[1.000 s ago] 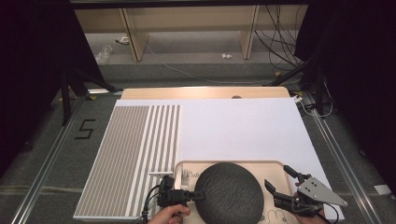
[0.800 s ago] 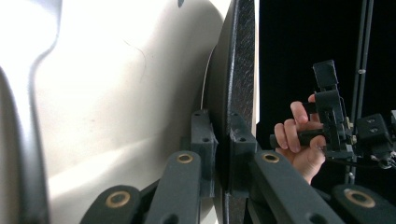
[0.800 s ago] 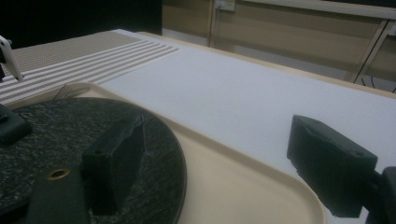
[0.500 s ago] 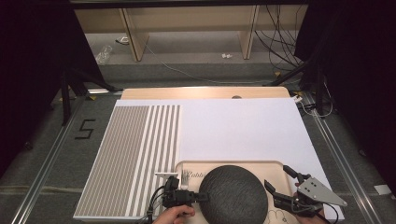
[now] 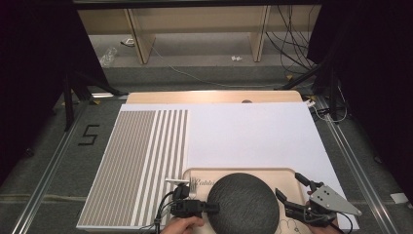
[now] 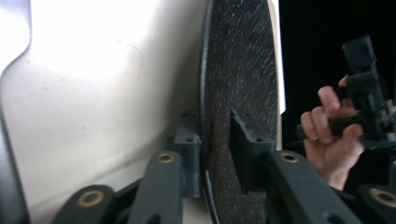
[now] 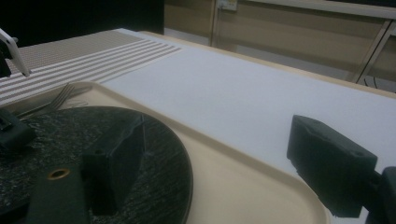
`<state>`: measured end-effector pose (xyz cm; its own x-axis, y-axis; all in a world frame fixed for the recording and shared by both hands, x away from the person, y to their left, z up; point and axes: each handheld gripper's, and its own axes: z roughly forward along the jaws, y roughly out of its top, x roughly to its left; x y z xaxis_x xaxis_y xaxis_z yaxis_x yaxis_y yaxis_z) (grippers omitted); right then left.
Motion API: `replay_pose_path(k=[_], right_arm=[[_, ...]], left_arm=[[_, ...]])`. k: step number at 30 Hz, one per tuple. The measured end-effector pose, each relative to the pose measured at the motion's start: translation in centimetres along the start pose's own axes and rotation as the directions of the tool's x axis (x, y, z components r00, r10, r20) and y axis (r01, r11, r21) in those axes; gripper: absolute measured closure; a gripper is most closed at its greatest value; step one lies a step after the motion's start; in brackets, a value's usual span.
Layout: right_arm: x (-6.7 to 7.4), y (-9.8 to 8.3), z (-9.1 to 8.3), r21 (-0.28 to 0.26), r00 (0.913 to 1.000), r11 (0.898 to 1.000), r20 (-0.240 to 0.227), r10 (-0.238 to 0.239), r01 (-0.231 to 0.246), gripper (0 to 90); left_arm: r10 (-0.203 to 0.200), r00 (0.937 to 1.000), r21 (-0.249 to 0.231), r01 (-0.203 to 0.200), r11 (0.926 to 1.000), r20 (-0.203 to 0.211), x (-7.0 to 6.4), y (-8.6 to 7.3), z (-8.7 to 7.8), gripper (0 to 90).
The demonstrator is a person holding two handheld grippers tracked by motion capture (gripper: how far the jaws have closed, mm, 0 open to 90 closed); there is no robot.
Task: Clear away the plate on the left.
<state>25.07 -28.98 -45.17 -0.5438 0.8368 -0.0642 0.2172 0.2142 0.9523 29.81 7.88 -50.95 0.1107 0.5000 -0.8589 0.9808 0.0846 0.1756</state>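
Now the dark plate (image 5: 242, 202) lies flat on the beige tray (image 5: 287, 175) at the near edge of the table, and the work of setting it there looks largely done; what seems left is for the left gripper (image 5: 210, 208) to let go fully and draw back. That left gripper reaches in from the plate's left side with the rim between its jaws; its jaws have just been opening, and in the left gripper view the plate (image 6: 238, 93) stands between the two pads with a thin gap showing on one side, so I judge the hold loosened rather than pressing. The right gripper (image 5: 291, 187) waits at the plate's right, jaws spread wide and holding nothing, one jaw over the plate's edge and the other out over the tray's rim; in the right gripper view the plate (image 7: 140, 154) sits just beside the near jaw.

Around it, a fork (image 7: 51, 100) lies on the tray just beyond the plate on the left gripper's side, close enough to be knocked on the way out; a striped mat (image 5: 131, 161) covers the table's left part and a white sheet (image 5: 248, 131) the rest, both bare.
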Motion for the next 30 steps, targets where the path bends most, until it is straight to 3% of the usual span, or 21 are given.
replay_pose_path(k=[15,22,30], right_arm=[[0.0,0.0,0.0,-0.002,1.0,1.0,-0.003,-0.002,0.002,20.2],[0.0,0.0,0.0,0.0,1.0,1.0,-0.003,0.0,0.0,20.2],[0.1,0.0,0.0,-0.001,1.0,1.0,-0.005,0.002,-0.002,20.1]], left_arm=[[0.061,0.9979,0.034,-0.06,0.9976,-0.024,-0.7,-0.1,0.0,55.8],[0.121,0.9915,0.066,-0.118,0.9908,-0.047,-1.5,-0.1,0.0,47.1],[0.149,0.9867,0.077,-0.144,0.9866,-0.065,-1.7,-0.1,-0.2,43.9]])
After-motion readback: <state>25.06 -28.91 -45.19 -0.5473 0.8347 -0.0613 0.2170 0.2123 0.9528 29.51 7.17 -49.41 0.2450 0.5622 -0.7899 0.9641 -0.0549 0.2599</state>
